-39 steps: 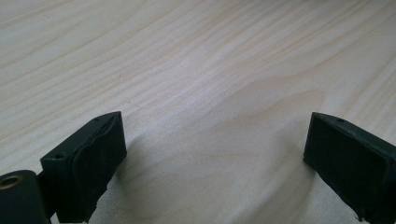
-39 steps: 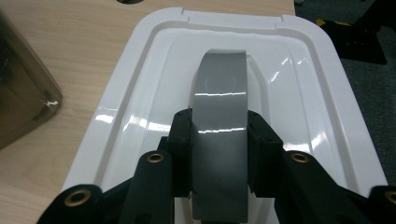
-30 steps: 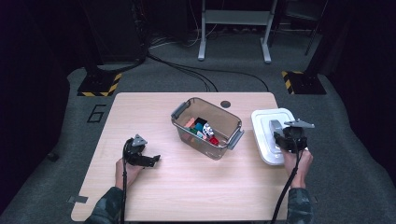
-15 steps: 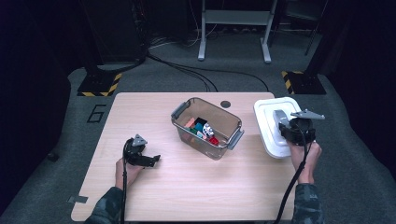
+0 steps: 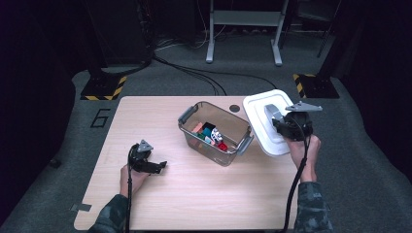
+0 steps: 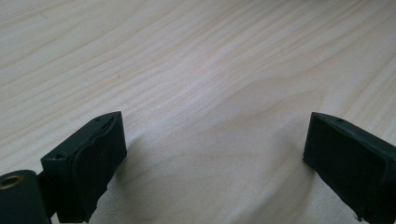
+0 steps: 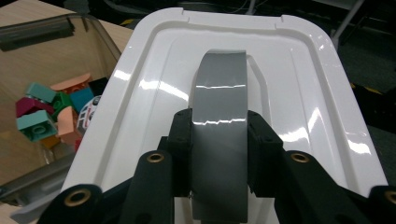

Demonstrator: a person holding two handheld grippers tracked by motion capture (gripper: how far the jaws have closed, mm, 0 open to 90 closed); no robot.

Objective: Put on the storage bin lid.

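A dim room with dark flooring surrounds the pale wooden desk [image 5: 194, 194]. Near its front-left edge the left gripper [image 5: 158, 166] lies low on the wood, its 2 jaws spread wide with nothing between them, the hand behind it resting flat. Farther back, at the middle, the clear bin [image 5: 215, 132] holds coloured blocks [image 5: 210, 134]. At the right edge the change shows: the white lid [image 5: 265, 121], which lay flat on the desk a second ago, is now raised and tilted toward the bin. The right gripper [image 7: 218, 154] is clamped on the lid's grey handle [image 7: 219, 98], with the forearm angled up and the wrist lifted. I judge the lid is being carried over to close the bin.
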